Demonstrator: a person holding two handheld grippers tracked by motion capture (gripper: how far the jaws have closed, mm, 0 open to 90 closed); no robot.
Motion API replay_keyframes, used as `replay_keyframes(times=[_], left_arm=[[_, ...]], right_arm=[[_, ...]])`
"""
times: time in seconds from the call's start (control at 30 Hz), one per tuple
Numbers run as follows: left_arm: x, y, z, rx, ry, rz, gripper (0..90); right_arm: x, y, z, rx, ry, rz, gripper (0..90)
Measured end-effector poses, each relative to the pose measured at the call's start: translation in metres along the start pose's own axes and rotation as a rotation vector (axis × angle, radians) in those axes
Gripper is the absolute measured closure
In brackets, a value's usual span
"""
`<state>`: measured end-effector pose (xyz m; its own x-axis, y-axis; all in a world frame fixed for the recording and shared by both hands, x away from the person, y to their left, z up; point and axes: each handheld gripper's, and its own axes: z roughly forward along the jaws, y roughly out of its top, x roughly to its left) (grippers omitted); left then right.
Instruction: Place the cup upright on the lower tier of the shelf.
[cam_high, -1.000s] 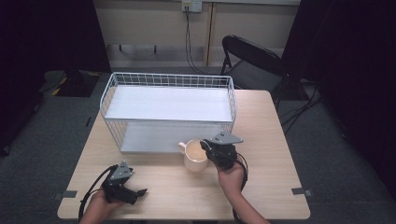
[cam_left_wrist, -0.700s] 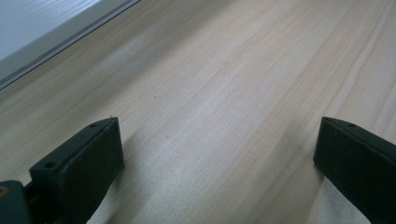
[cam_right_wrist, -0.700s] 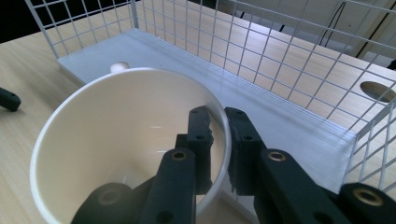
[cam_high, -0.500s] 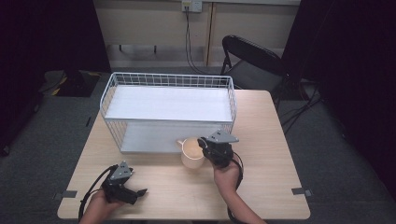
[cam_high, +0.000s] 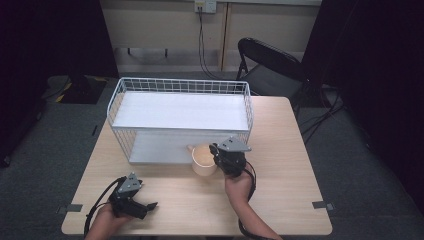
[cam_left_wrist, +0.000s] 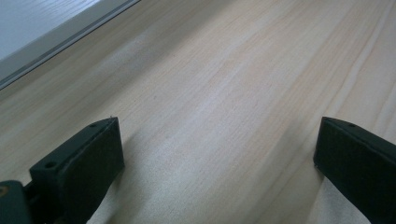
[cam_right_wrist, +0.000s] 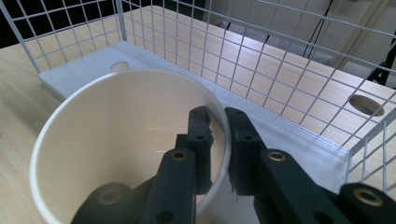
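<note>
Left claw (cam_high: 142, 206): jaws wide apart, resting low over bare table (cam_high: 280, 150) near its front left corner.
Wire rack (cam_high: 180, 111): white, two shelves; no writing readable anywhere.
Cup (cam_high: 204, 159): cream, just before rack's lower shelf.
Right claw (cam_right_wrist: 218, 122): clamped on cup's rim, one jaw inside; right gripper view shows this.

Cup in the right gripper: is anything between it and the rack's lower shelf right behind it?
Nothing visible blocks it. The right gripper pinches the wall of the cup, one jaw inside, one outside. The cup sits at the open front of the wire rack; the lower shelf behind it looks bare. The top shelf overhead limits clearance.
</note>
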<state>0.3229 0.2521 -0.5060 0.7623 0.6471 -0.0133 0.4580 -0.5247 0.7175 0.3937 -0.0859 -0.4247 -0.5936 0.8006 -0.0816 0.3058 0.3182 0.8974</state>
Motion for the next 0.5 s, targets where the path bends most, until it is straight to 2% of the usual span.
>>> replay_keyframes(times=[0.5], left_arm=[[0.0, 0.0, 0.0, 0.0, 0.0, 0.0, 1.0]], right_arm=[[0.0, 0.003, 0.011, -0.007, -0.038, 0.0, 81.6]])
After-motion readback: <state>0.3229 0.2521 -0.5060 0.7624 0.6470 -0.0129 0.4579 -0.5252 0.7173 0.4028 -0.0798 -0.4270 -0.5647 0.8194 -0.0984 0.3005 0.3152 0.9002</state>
